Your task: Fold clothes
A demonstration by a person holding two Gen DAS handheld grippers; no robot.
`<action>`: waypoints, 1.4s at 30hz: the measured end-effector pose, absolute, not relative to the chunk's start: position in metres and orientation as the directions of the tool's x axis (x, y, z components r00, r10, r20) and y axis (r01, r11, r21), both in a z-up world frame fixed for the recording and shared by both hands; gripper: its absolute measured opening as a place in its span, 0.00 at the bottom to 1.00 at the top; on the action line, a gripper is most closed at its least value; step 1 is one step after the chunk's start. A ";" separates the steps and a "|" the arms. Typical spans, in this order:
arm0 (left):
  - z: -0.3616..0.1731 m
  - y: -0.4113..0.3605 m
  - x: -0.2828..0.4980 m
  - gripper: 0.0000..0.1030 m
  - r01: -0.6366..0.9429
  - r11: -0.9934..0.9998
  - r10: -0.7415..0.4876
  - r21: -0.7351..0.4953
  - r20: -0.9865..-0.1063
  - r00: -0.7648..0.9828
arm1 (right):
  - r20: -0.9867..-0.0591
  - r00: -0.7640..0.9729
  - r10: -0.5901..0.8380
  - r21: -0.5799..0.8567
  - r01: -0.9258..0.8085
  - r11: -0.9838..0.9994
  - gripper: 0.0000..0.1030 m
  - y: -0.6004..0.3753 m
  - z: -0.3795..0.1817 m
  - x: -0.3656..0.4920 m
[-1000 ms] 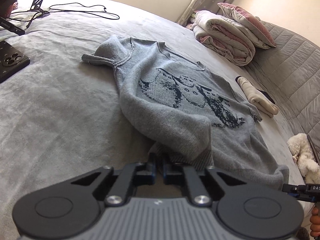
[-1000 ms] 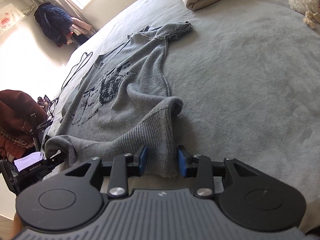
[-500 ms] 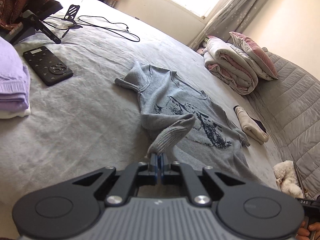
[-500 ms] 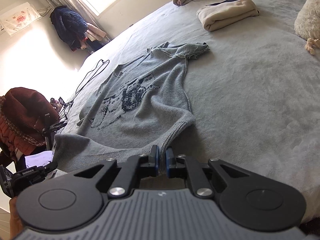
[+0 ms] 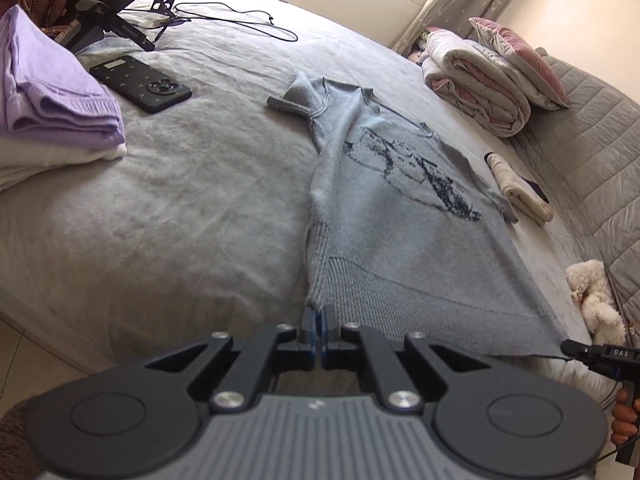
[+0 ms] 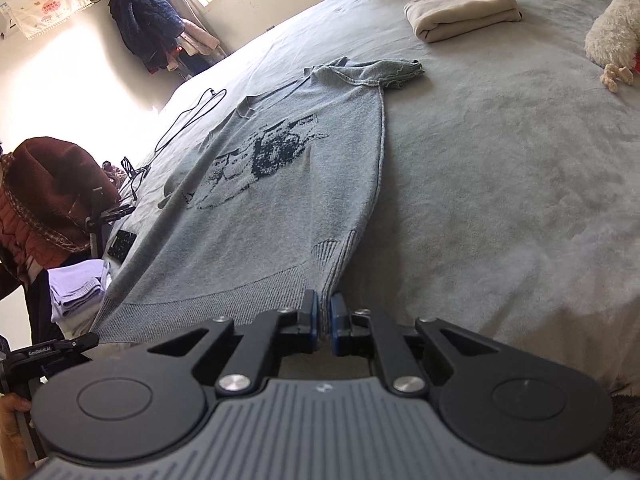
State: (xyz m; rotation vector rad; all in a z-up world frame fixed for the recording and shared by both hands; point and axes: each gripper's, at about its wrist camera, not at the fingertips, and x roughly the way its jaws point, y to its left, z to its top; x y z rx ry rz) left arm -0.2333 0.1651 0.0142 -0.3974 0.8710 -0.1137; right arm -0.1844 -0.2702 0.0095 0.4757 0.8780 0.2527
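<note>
Both grippers have pulled back toward the edge of the bed since a second ago, and the gray sweater that was bunched up near them now lies stretched out long and mostly flat, picture side up.

The left gripper is pinched tight on one bottom corner of the sweater's ribbed hem. The right gripper is pinched on the other bottom corner, with only a thin bit of knit between its blue pads. The hem runs in a straight, tight line between them. The top of the sweater rests far up the bed, and the sleeves are still crumpled there.

Some things could go wrong. The knit is soft and stretchy, so a hard pull could drag the whole sweater off the bed and onto the floor. Each gripper holds only a small bit of cloth, so a corner could slip out, and then that side would flop and wrinkle. If one side gets pulled more than the other, the sweater would lie crooked and any fold would come out uneven. The crumpled sleeves could also end up as lumps inside a fold. The phone and the folded purple cloth lie well apart, so they are not in the way.
</note>
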 end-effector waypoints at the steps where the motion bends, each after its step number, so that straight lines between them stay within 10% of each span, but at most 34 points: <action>1: 0.009 0.163 -0.232 0.02 -0.062 0.927 -0.252 -0.370 -0.736 0.629 | -0.687 0.610 0.394 0.488 -0.015 0.873 0.08 -0.270 0.005 -0.184; 9: -0.007 0.161 -0.221 0.03 -0.038 0.939 -0.261 -0.342 -0.780 0.569 | -0.736 0.566 0.371 0.464 0.023 0.886 0.13 -0.271 -0.016 -0.180; 18: 0.018 0.182 -0.172 0.45 -0.030 0.885 -0.349 -0.464 -0.705 0.617 | -0.685 0.625 0.376 0.526 0.066 0.848 0.41 -0.298 -0.003 -0.161; 42: -0.034 0.193 0.046 0.37 -0.239 0.752 -0.248 -0.615 -0.600 0.761 | -0.618 0.706 0.346 0.611 0.154 0.777 0.41 -0.308 -0.034 0.019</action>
